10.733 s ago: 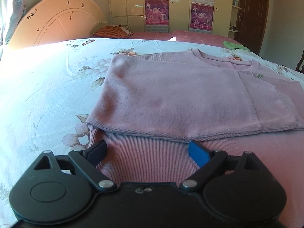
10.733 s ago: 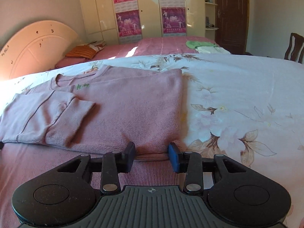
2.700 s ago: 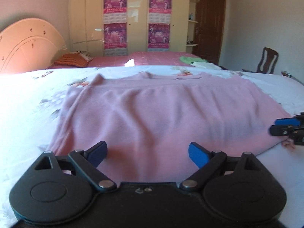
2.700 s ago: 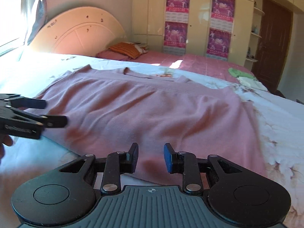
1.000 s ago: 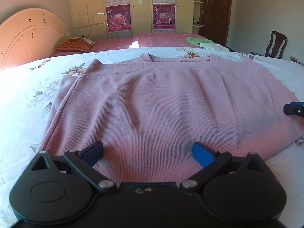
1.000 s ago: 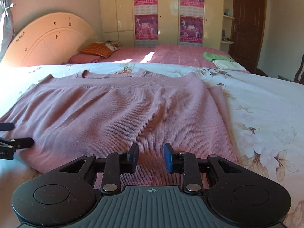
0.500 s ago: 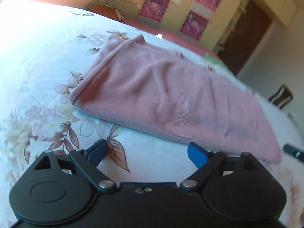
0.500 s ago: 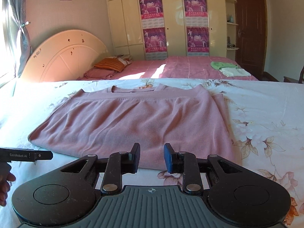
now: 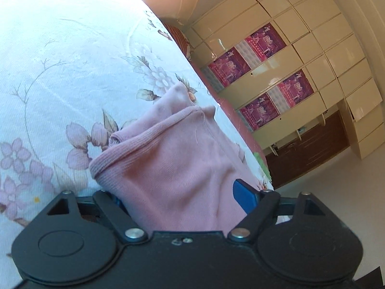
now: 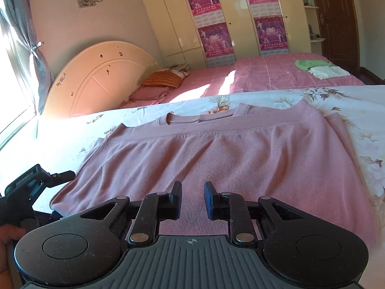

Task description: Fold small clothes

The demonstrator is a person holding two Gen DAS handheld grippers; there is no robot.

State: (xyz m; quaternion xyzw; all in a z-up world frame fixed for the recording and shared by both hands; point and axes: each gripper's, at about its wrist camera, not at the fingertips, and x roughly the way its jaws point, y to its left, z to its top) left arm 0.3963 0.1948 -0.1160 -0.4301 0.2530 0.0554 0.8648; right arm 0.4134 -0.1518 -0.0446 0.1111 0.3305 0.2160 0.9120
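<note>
A pink sweater [image 10: 228, 156] lies folded flat on the floral bedsheet [image 10: 356, 101], its neckline at the far side. My right gripper [image 10: 192, 198] hovers over the sweater's near edge. Its jaws are closing and stand a narrow gap apart, with only the flat cloth visible behind that gap. In the left wrist view, rolled hard to one side, the sweater [image 9: 173, 163] has its bunched left corner between the jaws of my left gripper [image 9: 179, 193], which are closing. The blue pad [image 9: 243, 192] still shows free. The left gripper [image 10: 61, 192] sits at that corner, held by a hand [image 10: 7, 238].
A cream headboard [image 10: 101, 72] stands at the back left. Behind it lies a second bed with a pink checked cover [image 10: 276, 72], an orange pillow [image 10: 161, 80] and folded green and white clothes [image 10: 320, 68]. A wardrobe with posters [image 10: 209, 24] and a dark door [image 10: 336, 19] line the far wall.
The left gripper has rolled sideways and moved in on the sweater's left corner, which now sits between its jaws. The right gripper's jaws have narrowed over the near edge.
</note>
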